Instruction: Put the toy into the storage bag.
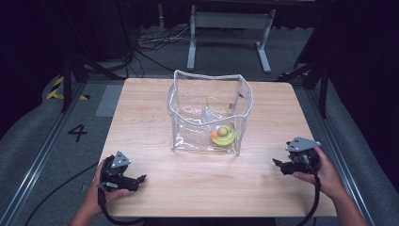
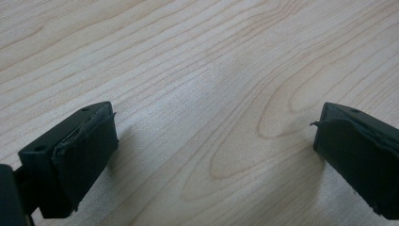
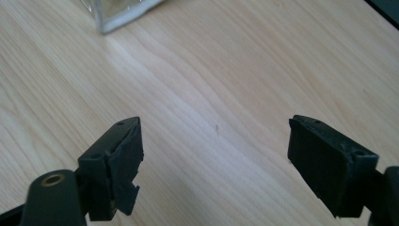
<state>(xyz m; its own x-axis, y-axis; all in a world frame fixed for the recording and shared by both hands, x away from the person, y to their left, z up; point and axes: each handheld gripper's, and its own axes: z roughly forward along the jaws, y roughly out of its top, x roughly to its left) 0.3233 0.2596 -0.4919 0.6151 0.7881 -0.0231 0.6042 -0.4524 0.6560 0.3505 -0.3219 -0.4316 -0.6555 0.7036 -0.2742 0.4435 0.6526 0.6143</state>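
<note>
A clear plastic bag [image 1: 209, 113] with a white zipper rim stands open in the middle of the wooden table [image 1: 155, 183]. Inside it lie a yellow-green toy [image 1: 226, 136] and a small orange ball [image 1: 215, 134]. My left gripper [image 1: 141, 179] rests at the table's near left, held by a hand, jaws wide open over bare wood [image 2: 214, 136]. My right gripper [image 1: 276, 163] sits at the near right, also open [image 3: 214, 146], with nothing between its fingers. A corner of the bag [image 3: 117, 12] shows at the top of the right gripper view.
Beyond the table stand a grey metal frame [image 1: 230, 33] and loose cables [image 1: 155, 40] on the floor. A floor marking "4" [image 1: 77, 133] lies to the left. Dark stand legs [image 1: 70, 75] flank both sides.
</note>
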